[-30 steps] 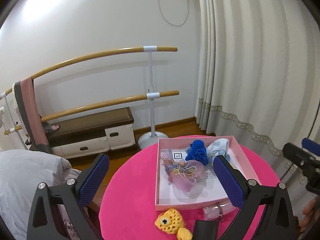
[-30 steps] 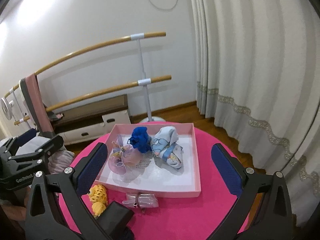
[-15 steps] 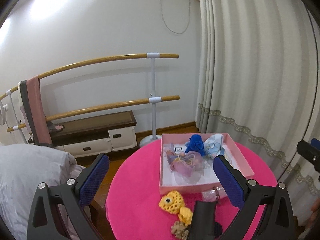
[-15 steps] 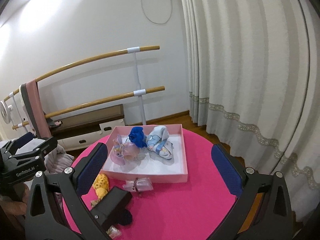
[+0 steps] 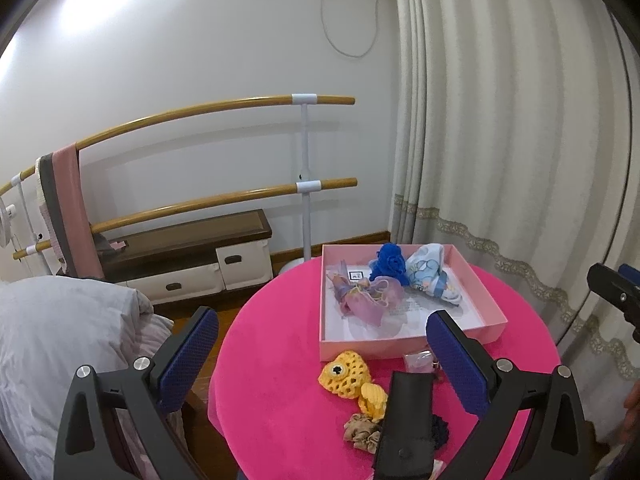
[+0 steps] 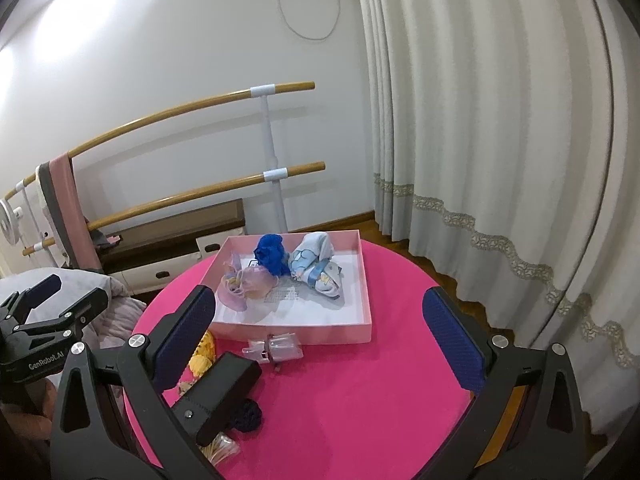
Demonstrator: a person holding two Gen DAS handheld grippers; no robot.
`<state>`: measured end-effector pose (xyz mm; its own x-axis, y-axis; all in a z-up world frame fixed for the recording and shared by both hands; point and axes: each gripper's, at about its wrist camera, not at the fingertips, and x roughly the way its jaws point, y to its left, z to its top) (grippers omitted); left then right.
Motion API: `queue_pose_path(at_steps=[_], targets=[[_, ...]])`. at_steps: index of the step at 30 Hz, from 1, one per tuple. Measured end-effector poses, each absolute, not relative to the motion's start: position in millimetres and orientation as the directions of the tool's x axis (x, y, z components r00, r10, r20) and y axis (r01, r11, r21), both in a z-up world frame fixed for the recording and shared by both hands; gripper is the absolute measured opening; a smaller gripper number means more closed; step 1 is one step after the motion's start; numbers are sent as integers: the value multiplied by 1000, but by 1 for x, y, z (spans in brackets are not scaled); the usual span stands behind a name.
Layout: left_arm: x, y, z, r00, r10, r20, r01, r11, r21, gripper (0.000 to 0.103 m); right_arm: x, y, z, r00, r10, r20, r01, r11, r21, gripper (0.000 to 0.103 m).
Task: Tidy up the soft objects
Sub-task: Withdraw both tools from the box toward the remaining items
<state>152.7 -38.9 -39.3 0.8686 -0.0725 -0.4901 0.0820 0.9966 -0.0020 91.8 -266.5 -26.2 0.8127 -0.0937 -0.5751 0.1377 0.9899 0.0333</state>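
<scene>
Left tongs (image 5: 320,354): released, empty, above near counter (image 5: 280,360).
Right tongs (image 6: 320,330): released, empty.
Pink box (image 5: 476,276): held blue scrunchie (image 5: 388,262).

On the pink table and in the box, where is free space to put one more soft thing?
Free: the box floor's near right part, before the blue-white cloth; the table right of the black case. Crowded: the box's far left, and the table's near left around the yellow knit.
</scene>
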Motion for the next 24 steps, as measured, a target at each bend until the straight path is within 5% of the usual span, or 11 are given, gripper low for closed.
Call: queue_pose_path(at_steps=[24], targets=[[181,-66,-102,750,-111,-652,155,988,11,103,107,-271,-75,737,-71,-672,142,989,51,103]])
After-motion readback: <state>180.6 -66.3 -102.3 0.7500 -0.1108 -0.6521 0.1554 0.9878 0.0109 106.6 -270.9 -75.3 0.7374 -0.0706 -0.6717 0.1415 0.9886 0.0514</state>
